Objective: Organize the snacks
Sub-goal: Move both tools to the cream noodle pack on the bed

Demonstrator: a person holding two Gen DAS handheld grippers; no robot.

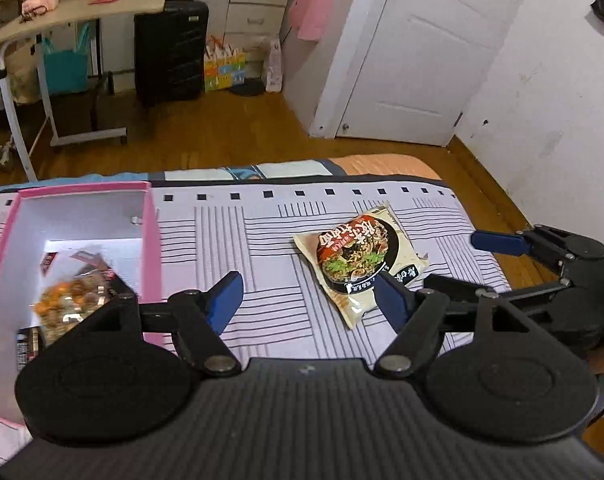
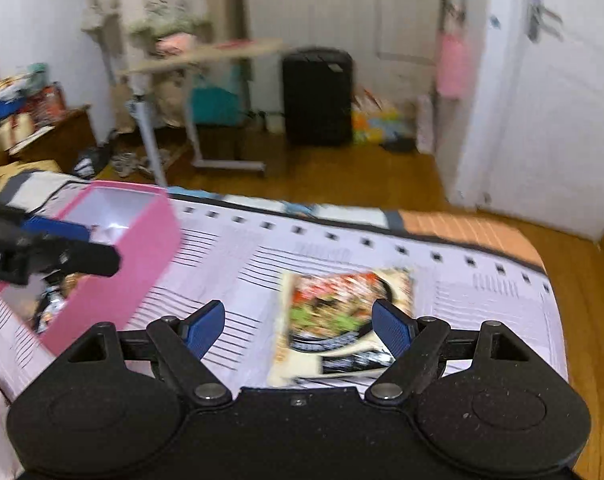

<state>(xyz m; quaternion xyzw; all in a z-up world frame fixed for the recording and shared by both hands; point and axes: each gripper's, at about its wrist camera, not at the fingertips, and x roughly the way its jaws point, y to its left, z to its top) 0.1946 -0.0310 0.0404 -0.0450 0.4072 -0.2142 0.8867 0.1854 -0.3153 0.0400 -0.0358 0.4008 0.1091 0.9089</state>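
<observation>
Right wrist view shows the right gripper spread wide and empty over the noodle packet lying flat on the bedsheet, seemingly lined up to grasp it, while the left gripper, also spread empty, waits beside the pink box already holding snacks.

Left gripper: matte black ribbed body, 2 round discs, silver pivot screws, blue ridged pads. Right gripper alike.
</observation>
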